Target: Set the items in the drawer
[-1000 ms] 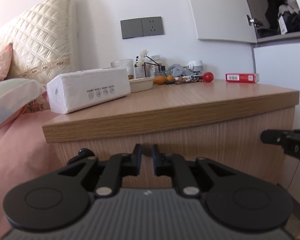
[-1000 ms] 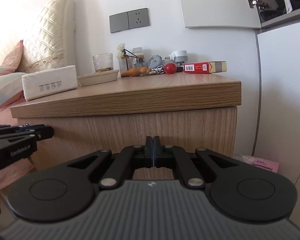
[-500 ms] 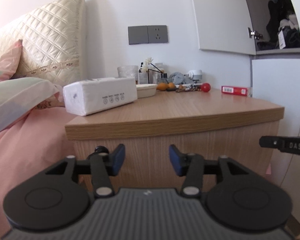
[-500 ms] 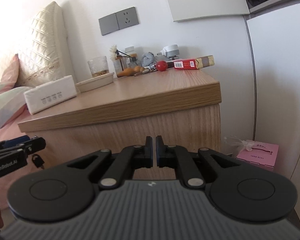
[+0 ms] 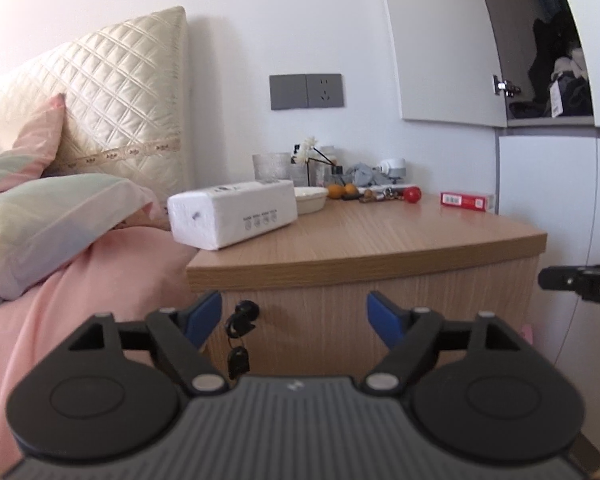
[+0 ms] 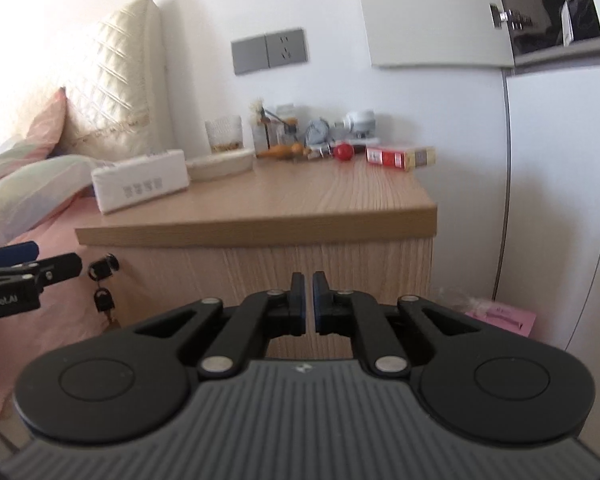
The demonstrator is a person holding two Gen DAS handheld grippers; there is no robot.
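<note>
A wooden nightstand (image 5: 372, 240) (image 6: 300, 200) stands by the bed; its drawer front (image 5: 320, 320) is closed, with a black key (image 5: 242, 320) (image 6: 102, 276) hanging in the lock at its left. On top lie a white tissue pack (image 5: 232, 212) (image 6: 140, 186), a red box (image 5: 466, 201) (image 6: 400, 158), a red ball (image 5: 412, 194) (image 6: 345, 152) and small clutter. My left gripper (image 5: 294, 316) is open and empty in front of the drawer. My right gripper (image 6: 308, 304) is nearly shut and empty, to the right.
A bed with pink sheets (image 5: 60, 300) and pillows (image 5: 48, 216) lies left of the nightstand. A cream dish (image 5: 310, 198), a glass (image 5: 266, 166) and bottles stand at the back. White wardrobe doors (image 5: 548, 200) are on the right. A pink box (image 6: 500, 316) lies on the floor.
My left gripper has opened wide and pulled back from the drawer front, bringing the key into view. My right gripper has drawn back and its jaws parted slightly.
</note>
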